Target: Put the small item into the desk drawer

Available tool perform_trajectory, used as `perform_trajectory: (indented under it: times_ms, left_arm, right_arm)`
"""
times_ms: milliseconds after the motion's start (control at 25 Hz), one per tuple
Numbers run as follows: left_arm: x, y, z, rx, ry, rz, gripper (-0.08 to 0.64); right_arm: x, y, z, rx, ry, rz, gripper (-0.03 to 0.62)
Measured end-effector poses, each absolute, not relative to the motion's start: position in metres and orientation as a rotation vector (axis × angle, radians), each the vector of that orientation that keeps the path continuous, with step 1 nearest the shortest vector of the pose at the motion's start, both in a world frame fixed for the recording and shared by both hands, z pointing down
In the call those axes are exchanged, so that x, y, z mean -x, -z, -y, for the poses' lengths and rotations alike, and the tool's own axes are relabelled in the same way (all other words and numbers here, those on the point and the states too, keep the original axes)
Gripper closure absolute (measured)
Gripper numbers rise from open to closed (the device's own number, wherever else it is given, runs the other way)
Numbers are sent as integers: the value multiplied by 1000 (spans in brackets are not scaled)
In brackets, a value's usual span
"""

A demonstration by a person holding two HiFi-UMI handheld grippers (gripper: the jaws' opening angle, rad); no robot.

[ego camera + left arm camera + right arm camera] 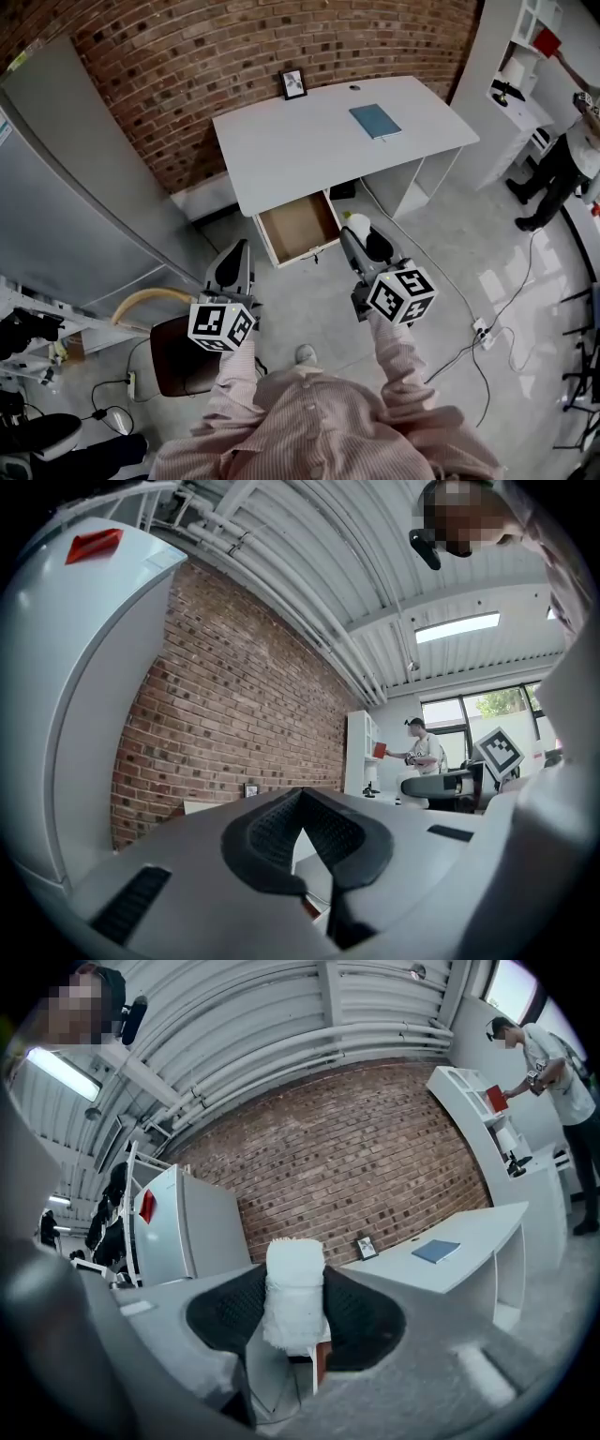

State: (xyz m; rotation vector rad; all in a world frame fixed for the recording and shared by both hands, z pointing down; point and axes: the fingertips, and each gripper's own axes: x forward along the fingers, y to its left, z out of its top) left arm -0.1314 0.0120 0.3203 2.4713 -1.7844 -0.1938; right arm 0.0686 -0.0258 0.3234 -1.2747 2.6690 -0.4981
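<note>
small item [294, 1290] is clamped in right gripper [296, 1279], left gripper [301, 799] shut empty; open drawer [300, 228] ahead is to be reached.

I see a white rolled cloth [294, 1309] upright, pinched in my right gripper [295, 1277]. The desk drawer [298, 228] stands pulled open, brown inside.

Left gripper [302, 801] jaws together, empty; brick wall [234, 696] ahead; person [424, 749] at shelf [359, 752].
</note>
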Motion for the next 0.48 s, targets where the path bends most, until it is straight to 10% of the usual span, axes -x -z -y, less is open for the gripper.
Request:
perform_trajectory:
  times_ms: [480]
  left_arm:
    - [145,-351,42,-2403,154,1744,560]
  right_arm:
    - [-52,-345,86,1279,557,-2702,417]
